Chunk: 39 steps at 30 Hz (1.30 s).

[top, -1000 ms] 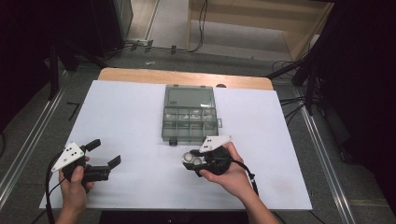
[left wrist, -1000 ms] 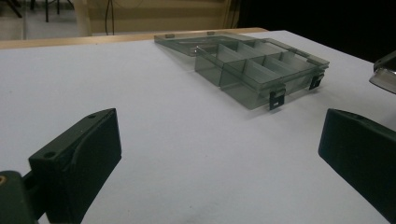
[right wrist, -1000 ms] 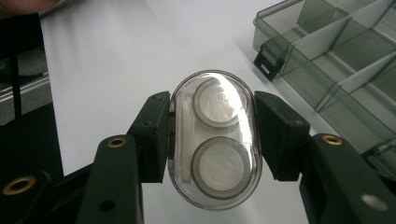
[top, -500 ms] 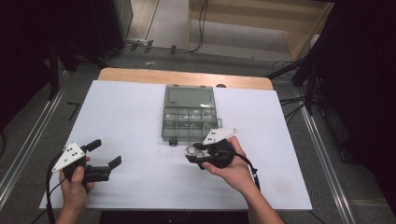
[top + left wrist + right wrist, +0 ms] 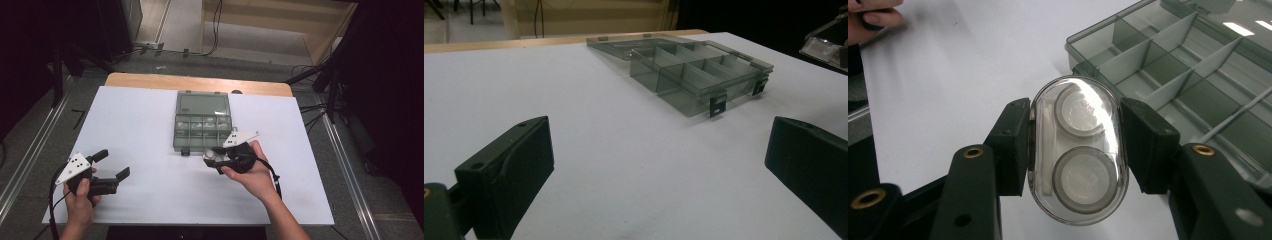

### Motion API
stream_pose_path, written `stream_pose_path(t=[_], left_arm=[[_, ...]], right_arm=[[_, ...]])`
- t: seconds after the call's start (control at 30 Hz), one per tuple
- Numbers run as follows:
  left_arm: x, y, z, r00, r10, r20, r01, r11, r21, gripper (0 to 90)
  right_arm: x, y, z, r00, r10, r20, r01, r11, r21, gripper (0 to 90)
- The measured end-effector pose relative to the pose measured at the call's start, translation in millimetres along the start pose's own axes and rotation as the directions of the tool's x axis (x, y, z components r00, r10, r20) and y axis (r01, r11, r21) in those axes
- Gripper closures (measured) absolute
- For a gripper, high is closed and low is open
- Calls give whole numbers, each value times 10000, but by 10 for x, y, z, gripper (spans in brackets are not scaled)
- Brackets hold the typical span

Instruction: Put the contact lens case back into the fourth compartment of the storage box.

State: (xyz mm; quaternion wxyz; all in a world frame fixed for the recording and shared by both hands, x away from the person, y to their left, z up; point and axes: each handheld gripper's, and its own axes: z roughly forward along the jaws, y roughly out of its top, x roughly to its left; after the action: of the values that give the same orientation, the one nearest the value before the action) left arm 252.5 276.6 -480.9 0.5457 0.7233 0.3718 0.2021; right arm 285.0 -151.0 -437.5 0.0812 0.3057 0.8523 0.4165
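Since 1 s ago the right gripper [image 5: 214, 156] has moved up and toward the far side of the worktop [image 5: 140, 125], now right at the near edge of the compartment box [image 5: 202, 127]; left gripper [image 5: 112, 165] barely shifted.

Right gripper: jaws closed on a clear oval capsule [image 5: 1075, 150], one jaw pressing each long side. Inside the capsule are two round silver discs [image 5: 1079, 111], one above the other in the right gripper view. In the high view the capsule [image 5: 213, 156] is held just off the box's near right corner, w/ the right hand [image 5: 250, 167] wrapped round the gripper body.

Left gripper: jaws wide apart, nothing between them, over bare white worktop at near left; left hand [image 5: 80, 197] holds it. Left gripper view looks across the worktop [image 5: 599, 150] at the box [image 5: 694, 70], well apart from it.

Box: smoky transparent, lid open and lying flat on the far side, dividers forming several cells, two latches [image 5: 718, 106] on the near edge. Sits approx. centre of worktop. Cell contents too blurred to tell.
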Motion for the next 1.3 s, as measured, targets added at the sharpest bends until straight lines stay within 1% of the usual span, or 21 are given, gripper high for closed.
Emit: stream_pose_path(t=[0.1,0.17,0.27,0.67,0.97,1.07,1.3], left_arm=[[-8,3,-2,10000,50,-2,-50,10000,20,0],[-17,7,-4,9999,110,88,-110,9999,-53,0],[-30,12,-2,9997,194,152,-193,9998,-68,0],[-41,7,2,9996,188,200,-187,9998,-76,0],[-37,4,6,9996,206,209,-204,9998,-72,0],[-34,4,4,9996,186,194,-185,9998,-76,0],[-28,2,2,9997,178,180,-177,9998,-57,0]], right_arm=[[-44,5,-12,9999,117,45,-117,9999,-79,469],[-69,15,-17,9998,210,73,-209,9997,-134,469],[-104,42,-29,9997,258,6,-258,9995,-208,469],[-210,139,-43,9991,376,213,-370,9990,-257,469],[-307,176,1,9972,598,443,-593,9982,-114,469],[-344,187,9,9967,614,522,-609,9981,-115,469],[-438,203,2,9945,825,649,-816,9965,-154,469]])
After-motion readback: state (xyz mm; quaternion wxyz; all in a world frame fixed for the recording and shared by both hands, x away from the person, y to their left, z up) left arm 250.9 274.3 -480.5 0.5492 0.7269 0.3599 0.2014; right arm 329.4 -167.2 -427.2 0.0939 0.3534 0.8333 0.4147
